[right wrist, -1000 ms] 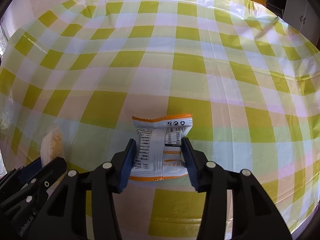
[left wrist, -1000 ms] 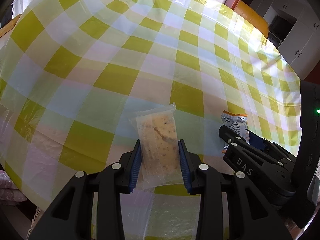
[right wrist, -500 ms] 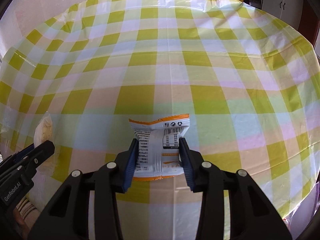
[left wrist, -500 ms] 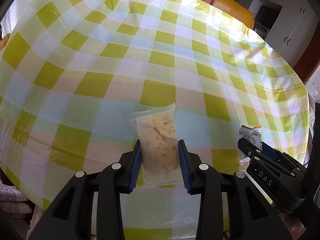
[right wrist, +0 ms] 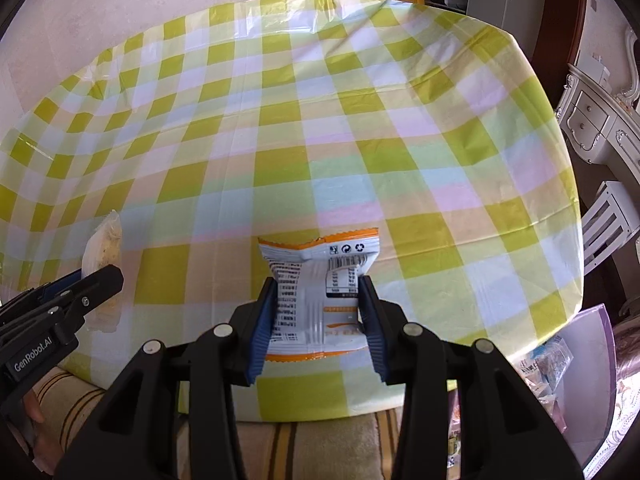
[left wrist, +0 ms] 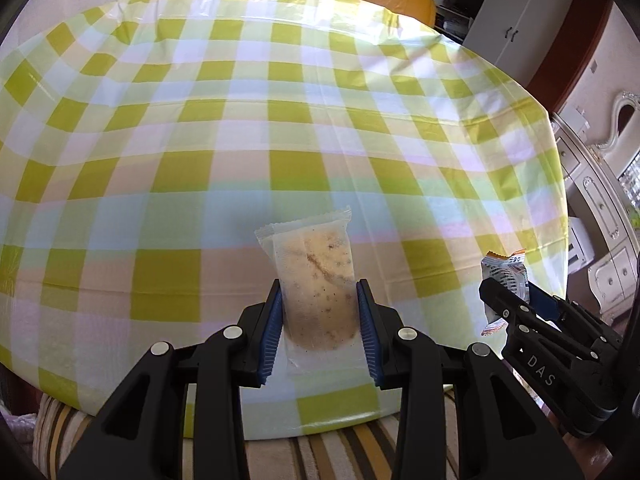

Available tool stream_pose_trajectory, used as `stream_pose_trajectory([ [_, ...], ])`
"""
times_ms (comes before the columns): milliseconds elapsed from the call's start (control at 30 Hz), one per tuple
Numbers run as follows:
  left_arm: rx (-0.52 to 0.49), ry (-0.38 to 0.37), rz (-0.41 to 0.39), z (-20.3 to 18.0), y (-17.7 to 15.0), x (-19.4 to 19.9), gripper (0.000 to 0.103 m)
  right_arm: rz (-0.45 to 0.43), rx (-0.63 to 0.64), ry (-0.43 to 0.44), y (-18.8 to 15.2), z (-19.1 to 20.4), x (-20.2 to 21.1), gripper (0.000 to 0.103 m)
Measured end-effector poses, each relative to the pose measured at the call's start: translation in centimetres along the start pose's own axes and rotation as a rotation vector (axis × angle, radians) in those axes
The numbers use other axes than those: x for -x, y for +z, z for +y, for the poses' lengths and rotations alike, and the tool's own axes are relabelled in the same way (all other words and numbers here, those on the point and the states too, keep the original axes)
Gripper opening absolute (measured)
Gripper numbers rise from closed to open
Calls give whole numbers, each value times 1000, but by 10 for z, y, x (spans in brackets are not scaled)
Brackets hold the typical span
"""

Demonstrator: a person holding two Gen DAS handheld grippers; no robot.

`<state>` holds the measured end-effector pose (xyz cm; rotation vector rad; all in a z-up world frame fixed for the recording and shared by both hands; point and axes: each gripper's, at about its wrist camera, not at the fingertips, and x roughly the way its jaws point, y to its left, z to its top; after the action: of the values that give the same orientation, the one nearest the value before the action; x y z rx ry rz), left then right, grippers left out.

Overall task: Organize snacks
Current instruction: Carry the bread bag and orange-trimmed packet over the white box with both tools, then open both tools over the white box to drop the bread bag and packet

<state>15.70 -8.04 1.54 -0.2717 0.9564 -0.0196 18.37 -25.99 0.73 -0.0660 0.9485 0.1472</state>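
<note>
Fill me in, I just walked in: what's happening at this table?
A person is sorting snacks with a hand-held gripper in each hand. The left gripper is clamped on a clear-wrapped biscuit; the right gripper pinches a white and orange packet, its wrapper crumpled by the squeeze. Both snacks are held up off the checked tablecloth, near its front edge, side by side.

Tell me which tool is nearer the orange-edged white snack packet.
Right. The right tool is clamped on the orange-edged packet, lifted off the checked tablecloth. The left tool is beside it, gripping a clear-wrapped biscuit.
</note>
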Motion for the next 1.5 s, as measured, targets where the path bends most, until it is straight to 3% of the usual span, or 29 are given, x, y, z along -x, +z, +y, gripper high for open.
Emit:
stream_pose_trajectory([
  [467,-161,-164,89,-97,-32,-1,35,0,-120,-132,-43,-104,41,41],
  [833,-296,-300,217,-186,-68,-14,35,33,-231,-246,-95,-182,66,41],
  [1100,-359,-318,306,-230,-92,-29,35,18,-284,-288,-118,-217,85,42],
  [1500,-381,-351,353,-249,-102,-35,35,54,-333,-342,-138,-244,91,42],
])
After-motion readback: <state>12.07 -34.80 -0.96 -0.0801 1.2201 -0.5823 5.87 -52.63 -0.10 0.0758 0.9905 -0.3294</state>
